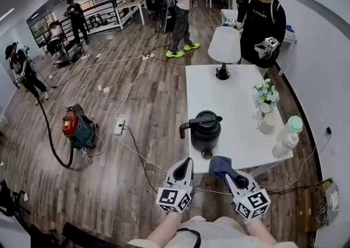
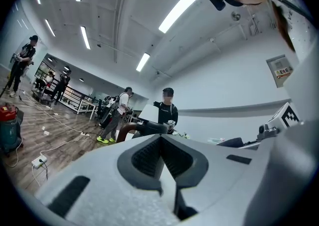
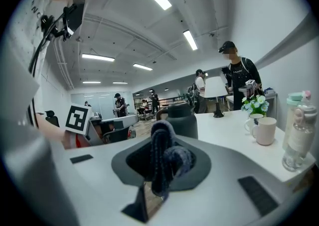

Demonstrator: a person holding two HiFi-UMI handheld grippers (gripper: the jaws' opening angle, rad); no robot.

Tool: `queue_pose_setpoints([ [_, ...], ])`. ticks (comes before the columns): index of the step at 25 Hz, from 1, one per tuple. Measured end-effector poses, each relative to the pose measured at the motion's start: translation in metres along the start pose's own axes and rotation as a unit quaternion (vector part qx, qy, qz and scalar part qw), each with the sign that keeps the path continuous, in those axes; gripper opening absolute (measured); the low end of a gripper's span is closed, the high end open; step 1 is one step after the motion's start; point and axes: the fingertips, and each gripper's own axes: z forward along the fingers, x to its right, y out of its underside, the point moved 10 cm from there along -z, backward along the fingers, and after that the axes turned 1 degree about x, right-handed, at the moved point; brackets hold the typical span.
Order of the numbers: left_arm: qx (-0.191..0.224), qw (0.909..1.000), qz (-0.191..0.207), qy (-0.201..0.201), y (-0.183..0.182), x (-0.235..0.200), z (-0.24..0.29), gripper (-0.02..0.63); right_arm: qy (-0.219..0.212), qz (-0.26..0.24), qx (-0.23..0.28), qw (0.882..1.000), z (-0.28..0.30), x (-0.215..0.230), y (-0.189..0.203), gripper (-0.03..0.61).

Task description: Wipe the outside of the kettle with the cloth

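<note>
Cloth dark blue, soft, bunched in rt tool; kettle black, rounded.

My head camera looks steeply down at the table's near edge. The cameras on my left tongs and right tongs sit low, close behind their jaws, facing across it. All three views share the kettle.

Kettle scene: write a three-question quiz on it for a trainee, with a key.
1. True or false: the left gripper holds the cloth.
2. The kettle stands: A on the floor; B on the white table, near its front edge; C on a chair.
3. What stands at the table's far end?
Key: 1 false, the right gripper is shut on it; 2 B; 3 a lamp.
</note>
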Motion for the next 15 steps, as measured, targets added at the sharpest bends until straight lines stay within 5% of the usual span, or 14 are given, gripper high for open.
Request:
queue_pose_setpoints([
  [7,-0.015,0.9998,-0.012,0.001,0.014,-0.008,-0.002,0.006,-0.021,-0.001,0.008,1.0,0.01,-0.004,0.006,0.051],
  [15,-0.018,0.9996,-0.017,-0.013,0.022,-0.011,0.005,0.006,-0.102,-0.126,0.04,0.986,0.05,-0.017,-0.03,0.051],
])
